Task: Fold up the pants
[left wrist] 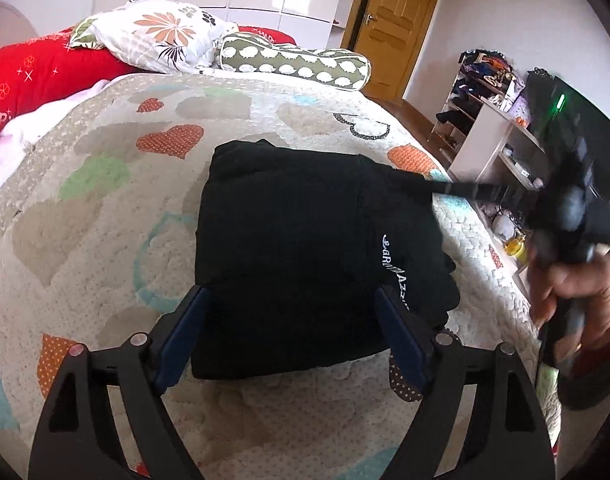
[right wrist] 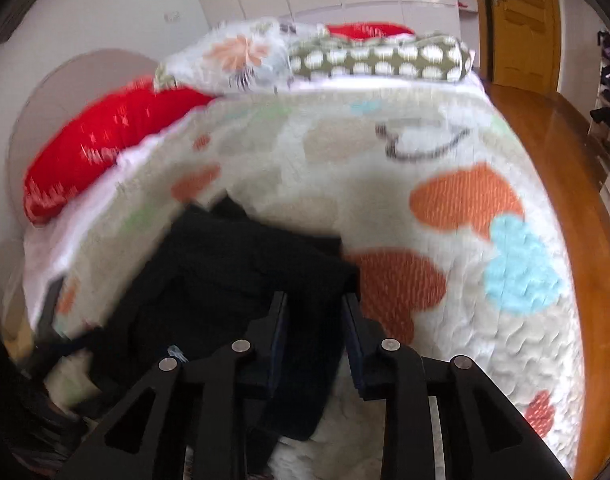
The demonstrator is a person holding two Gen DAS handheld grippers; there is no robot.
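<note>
While both hand-held grippers gape released, folded pants (left wrist: 301,248) lie lengthwise toward the pillows (left wrist: 153,34).

Pants (left wrist: 289,248): solid black, white script lettering near the right finger of the left gripper (left wrist: 293,336). Fingers (left wrist: 401,340): dark blue pads on black frames. Bedspread (left wrist: 105,208) beyond the fingers: cream quilted, with hearts in orange polka-dot, green, beige, light blue. Far past the fingers: red pillow (left wrist: 37,76) with white marks, white pillow (left wrist: 157,36) with an orange flower print, olive bolster (left wrist: 297,64) with white blobs. Door (left wrist: 393,20): honey-brown wood.
</note>
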